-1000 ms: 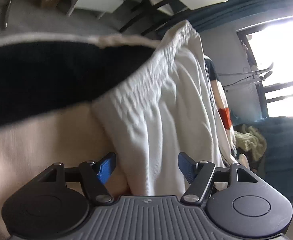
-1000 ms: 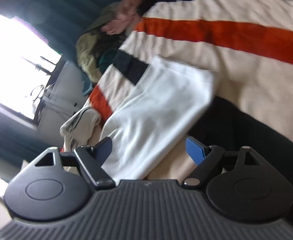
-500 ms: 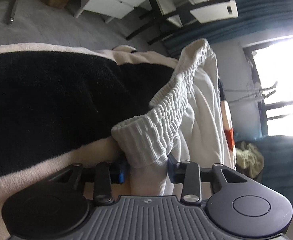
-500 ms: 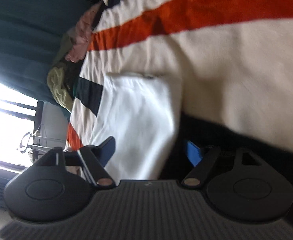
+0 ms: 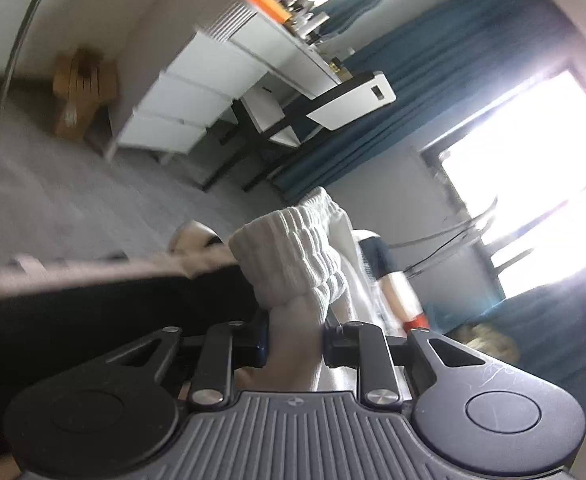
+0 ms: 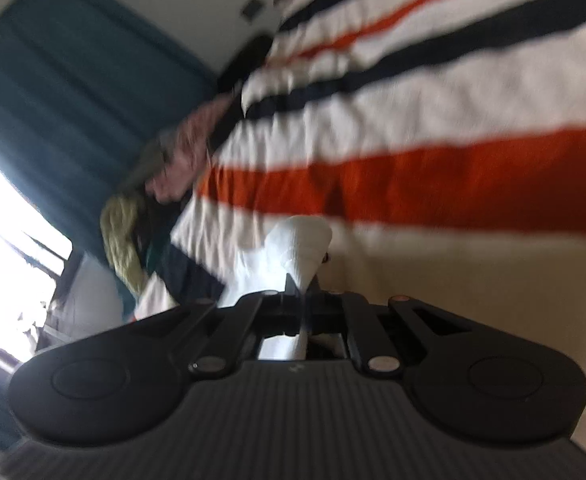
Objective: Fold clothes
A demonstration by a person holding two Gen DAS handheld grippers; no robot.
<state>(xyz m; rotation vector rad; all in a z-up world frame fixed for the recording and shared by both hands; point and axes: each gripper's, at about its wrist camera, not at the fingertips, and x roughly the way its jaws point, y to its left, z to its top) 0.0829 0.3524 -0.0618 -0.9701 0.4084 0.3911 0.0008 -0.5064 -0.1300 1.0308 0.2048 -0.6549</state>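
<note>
A white garment with a ribbed elastic waistband (image 5: 293,256) lies on a bed blanket (image 6: 453,184) striped cream, orange and black. In the left wrist view my left gripper (image 5: 295,336) has its jaws closing on the bunched waistband, and the pads press the cloth from both sides. The waistband is raised above the blanket's black stripe (image 5: 93,312). In the right wrist view my right gripper (image 6: 303,292) is shut, with a fold of the white garment (image 6: 299,240) pinched between its tips and standing up from the blanket. This view is blurred.
A white drawer unit (image 5: 181,108), a black-framed chair and desk (image 5: 349,100) and a cardboard box (image 5: 79,92) stand across the grey floor. A pile of other clothes (image 6: 133,232) lies at the bed's far end by blue curtains (image 6: 53,100) and a bright window (image 5: 533,168).
Both grippers went from wide open to closed on the white garment. The left one has lifted the waistband off the blanket; the right one moved in low over the garment's edge.
</note>
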